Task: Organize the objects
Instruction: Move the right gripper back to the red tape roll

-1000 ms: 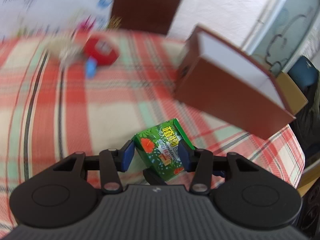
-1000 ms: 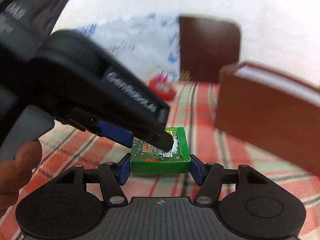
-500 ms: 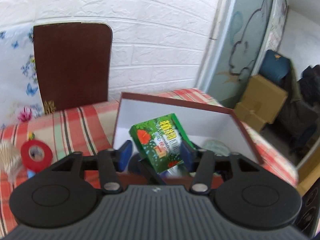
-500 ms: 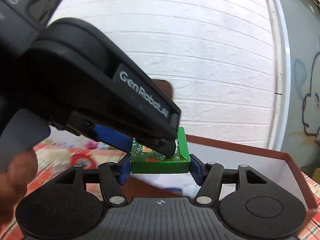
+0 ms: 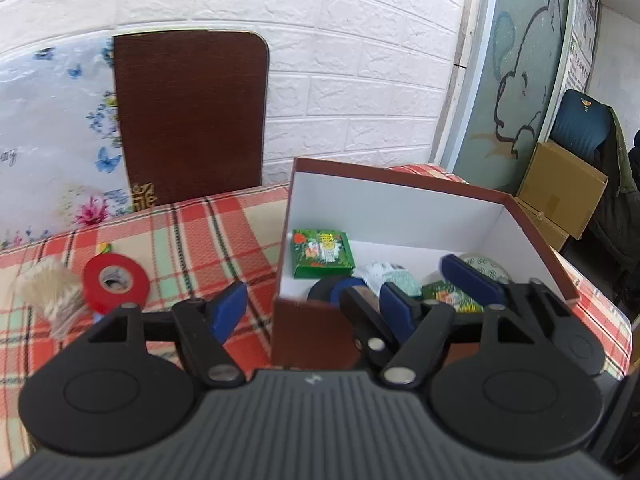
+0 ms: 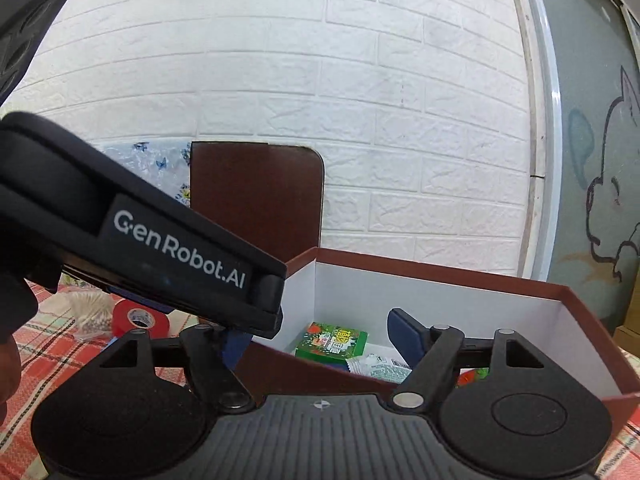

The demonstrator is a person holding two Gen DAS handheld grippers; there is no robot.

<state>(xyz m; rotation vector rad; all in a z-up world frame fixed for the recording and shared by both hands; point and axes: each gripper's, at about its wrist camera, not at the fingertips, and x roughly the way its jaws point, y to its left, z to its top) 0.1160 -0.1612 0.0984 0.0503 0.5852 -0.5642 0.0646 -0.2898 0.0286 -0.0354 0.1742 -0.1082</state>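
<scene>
A green printed carton (image 5: 322, 254) (image 6: 332, 340) lies flat at the left end of the brown box with a white inside (image 5: 400, 178) (image 6: 440, 270). Nothing touches the carton. My left gripper (image 5: 312, 312) hovers over the box's near corner; its jaws are opening and hold nothing. My right gripper (image 6: 320, 340) hangs at the box's near wall, also opening and holding nothing. The left gripper's body (image 6: 180, 256) crosses in front of the right one's left finger. A second green pack (image 5: 448, 298) lies further right in the box, partly hidden.
In the box also lie a black tape roll (image 5: 320, 290) and a white-green packet (image 5: 384, 274). On the plaid tablecloth (image 5: 192, 240) to the left lie a red tape roll (image 5: 116, 282) and a swab pack (image 5: 52, 292). A brown chair back (image 5: 192, 112) stands behind.
Both grippers carried the green carton from low over the tablecloth up to the brown box, then spread their jaws. The carton has dropped out and now lies inside the box.
</scene>
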